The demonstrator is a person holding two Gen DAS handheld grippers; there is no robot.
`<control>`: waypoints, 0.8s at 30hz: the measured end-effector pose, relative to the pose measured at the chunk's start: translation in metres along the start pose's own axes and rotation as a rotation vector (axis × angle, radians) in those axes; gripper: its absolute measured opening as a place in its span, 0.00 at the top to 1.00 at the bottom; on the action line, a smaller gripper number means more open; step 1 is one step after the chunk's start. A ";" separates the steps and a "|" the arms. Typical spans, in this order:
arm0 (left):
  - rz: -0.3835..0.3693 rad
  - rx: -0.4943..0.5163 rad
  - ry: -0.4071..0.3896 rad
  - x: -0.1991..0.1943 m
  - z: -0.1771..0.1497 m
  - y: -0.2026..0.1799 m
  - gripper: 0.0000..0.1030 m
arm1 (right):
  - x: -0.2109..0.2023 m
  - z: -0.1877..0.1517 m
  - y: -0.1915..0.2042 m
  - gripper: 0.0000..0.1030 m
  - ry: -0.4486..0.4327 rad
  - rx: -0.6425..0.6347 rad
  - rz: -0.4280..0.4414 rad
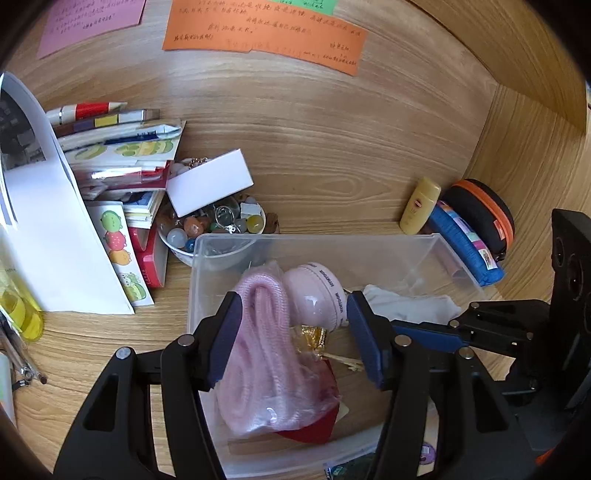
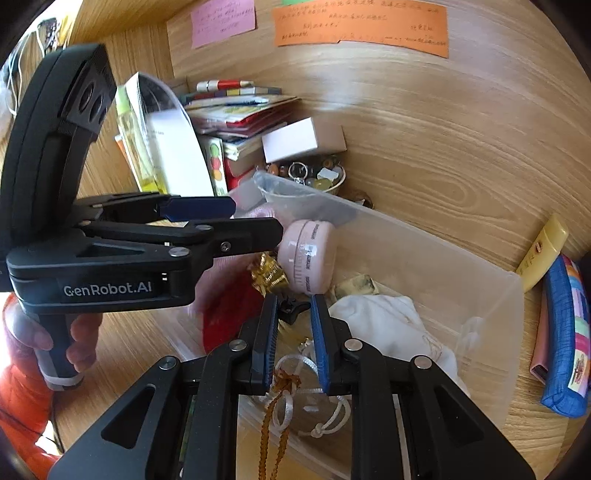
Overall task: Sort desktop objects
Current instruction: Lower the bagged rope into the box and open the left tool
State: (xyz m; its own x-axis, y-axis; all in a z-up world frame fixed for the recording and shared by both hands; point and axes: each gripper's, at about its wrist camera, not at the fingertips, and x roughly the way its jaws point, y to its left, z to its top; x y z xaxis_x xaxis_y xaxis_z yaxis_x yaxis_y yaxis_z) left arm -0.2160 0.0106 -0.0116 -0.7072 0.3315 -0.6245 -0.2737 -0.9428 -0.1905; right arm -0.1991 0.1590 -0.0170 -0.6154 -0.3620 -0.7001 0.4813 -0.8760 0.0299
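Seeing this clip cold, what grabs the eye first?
The clear plastic bin at centre, holding a bagged pink cord beside a round pink case and a white cloth. The left gripper hangs over the cord; behind on the wooden desk sits a bowl of beads.

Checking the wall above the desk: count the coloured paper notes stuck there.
3: a pink note at left, an orange note in the middle, and a green note peeking above it. More may lie outside the frame.
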 end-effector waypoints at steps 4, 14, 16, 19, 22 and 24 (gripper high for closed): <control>0.011 0.016 0.001 0.000 -0.001 -0.003 0.43 | 0.002 -0.002 0.005 0.84 0.007 -0.028 -0.028; 0.006 -0.014 -0.015 -0.007 0.002 0.001 0.37 | -0.002 -0.003 0.016 0.59 -0.026 -0.090 -0.105; 0.009 -0.009 -0.024 -0.010 0.003 0.000 0.34 | -0.006 -0.002 0.018 0.49 -0.048 -0.098 -0.120; 0.024 0.003 -0.046 -0.017 0.006 -0.003 0.29 | -0.012 -0.001 0.018 0.44 -0.070 -0.103 -0.137; 0.032 0.007 -0.057 -0.025 0.009 -0.005 0.24 | -0.019 0.003 0.017 0.40 -0.084 -0.096 -0.148; 0.046 0.009 -0.058 -0.028 0.010 -0.007 0.15 | -0.024 0.004 0.017 0.32 -0.096 -0.096 -0.174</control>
State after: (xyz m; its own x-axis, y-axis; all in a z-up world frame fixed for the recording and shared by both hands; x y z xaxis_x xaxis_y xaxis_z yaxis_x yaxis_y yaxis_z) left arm -0.2014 0.0085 0.0148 -0.7559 0.2895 -0.5872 -0.2459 -0.9568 -0.1553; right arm -0.1787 0.1516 0.0033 -0.7489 -0.2410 -0.6173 0.4173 -0.8951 -0.1569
